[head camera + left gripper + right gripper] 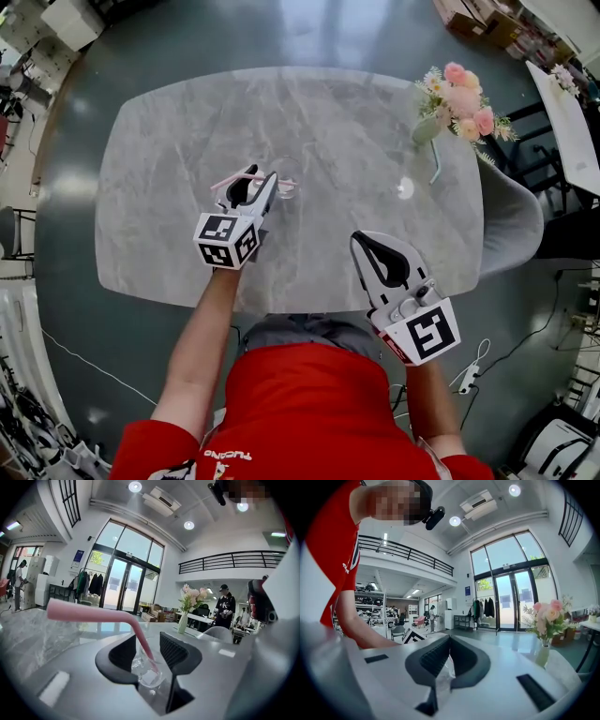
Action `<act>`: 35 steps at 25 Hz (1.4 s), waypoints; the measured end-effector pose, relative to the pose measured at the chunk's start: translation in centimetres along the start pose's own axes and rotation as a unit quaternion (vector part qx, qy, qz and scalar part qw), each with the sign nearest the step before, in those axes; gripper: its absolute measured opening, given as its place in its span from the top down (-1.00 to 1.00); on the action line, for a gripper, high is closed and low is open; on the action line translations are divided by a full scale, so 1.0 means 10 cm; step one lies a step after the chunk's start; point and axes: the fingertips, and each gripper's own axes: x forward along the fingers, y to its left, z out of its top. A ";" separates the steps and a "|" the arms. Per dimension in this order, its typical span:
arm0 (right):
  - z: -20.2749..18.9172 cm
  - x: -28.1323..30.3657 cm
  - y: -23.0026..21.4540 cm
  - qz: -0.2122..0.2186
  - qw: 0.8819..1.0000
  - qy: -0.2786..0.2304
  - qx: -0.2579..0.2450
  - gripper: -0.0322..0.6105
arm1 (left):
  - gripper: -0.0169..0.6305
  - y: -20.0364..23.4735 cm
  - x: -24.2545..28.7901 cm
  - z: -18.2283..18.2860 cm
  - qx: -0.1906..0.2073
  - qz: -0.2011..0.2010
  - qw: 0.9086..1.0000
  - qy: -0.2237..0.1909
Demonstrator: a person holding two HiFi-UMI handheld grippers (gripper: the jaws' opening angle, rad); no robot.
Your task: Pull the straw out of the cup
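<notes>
Left tool: jaws spread wide. A clear cup stands in the gap between them, upright on the grey marbled worktop. Pad-to-glass contact cannot be confirmed from either side.

Pink straw: the lower end sits in the cup between the jaws. The shaft rises out of the cup, bends just above the left jaw, and the long upper part runs off to this tool's left, roughly level. In the head view the straw crosses over the tool's tips, with the cup just ahead of them.

Right tool: jaws closed tip to tip, nothing between them. In the head view it hangs over the near edge of the worktop. The cup and straw are well apart from it, ahead and to its left.

A vase of pink flowers stands far ahead of the right tool, to its right.
</notes>
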 end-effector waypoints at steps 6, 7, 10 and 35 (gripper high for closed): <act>0.01 0.02 -0.02 -0.002 1.000 0.001 -0.003 0.90 | 0.83 0.01 -0.02 0.06 0.020 -0.003 1.000 -0.006; 0.01 0.01 -0.02 -0.003 1.000 0.001 -0.002 0.90 | 0.84 -0.01 -0.04 0.08 0.026 -0.005 1.000 -0.008; 0.02 0.00 -0.05 -0.010 1.000 -0.003 -0.001 0.90 | 0.84 -0.08 -0.11 0.20 0.048 -0.011 0.999 -0.020; 0.50 0.02 0.01 -0.022 0.997 -0.078 -0.010 0.90 | 0.84 -1.17 -1.76 1.73 0.144 -0.056 0.976 -0.150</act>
